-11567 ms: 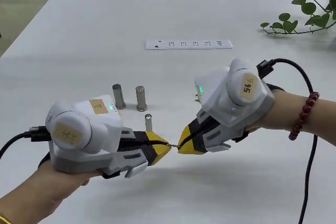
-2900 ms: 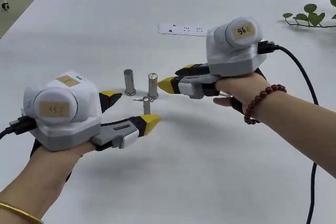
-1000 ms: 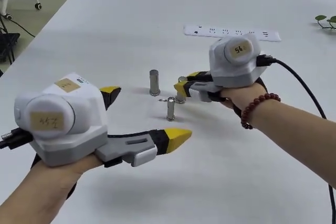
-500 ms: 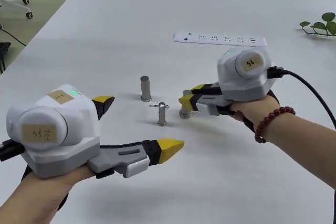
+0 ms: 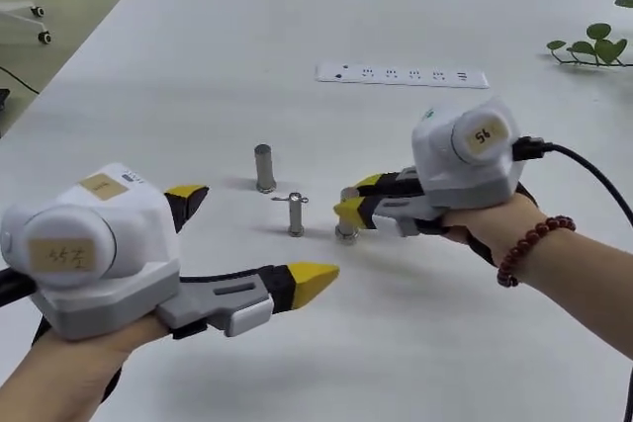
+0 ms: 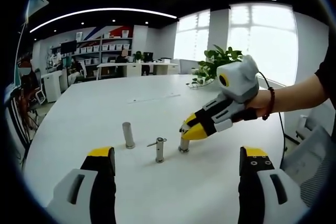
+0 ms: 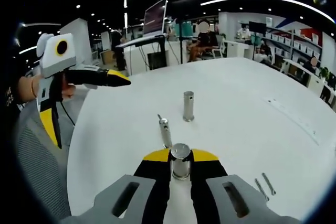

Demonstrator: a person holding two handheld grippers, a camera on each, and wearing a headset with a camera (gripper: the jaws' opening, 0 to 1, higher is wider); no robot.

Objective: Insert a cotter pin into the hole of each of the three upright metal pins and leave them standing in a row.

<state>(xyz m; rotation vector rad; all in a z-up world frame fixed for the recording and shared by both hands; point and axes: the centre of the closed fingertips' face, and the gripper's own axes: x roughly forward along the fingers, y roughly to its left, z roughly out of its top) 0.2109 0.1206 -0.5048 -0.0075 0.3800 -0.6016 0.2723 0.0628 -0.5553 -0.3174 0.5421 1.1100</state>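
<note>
Steadying right pin (image 7: 180, 163), upright on table (image 5: 415, 343), long axis vertical, hole direction unclear | right gripper (image 5: 348, 205) clamped on its shaft | middle pin (image 5: 296, 219) carries cotter (image 5: 289, 199) crosswise | left pin (image 5: 264, 168) bare | left gripper (image 5: 269, 228) wide open, empty | next, likely: fetch cotter, align with hole.

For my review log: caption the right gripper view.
Right tongs clamp an upright metal pin; the neighbouring pin carries a cotter pin.

Right gripper (image 5: 348, 211) has its yellow tips pinched around the right-hand metal pin (image 5: 345, 234). Just beside it stands the middle pin (image 5: 296, 219), a cotter pin (image 5: 290, 199) through its top. Left gripper (image 5: 252, 236) hovers near them, jaws wide apart.
</note>
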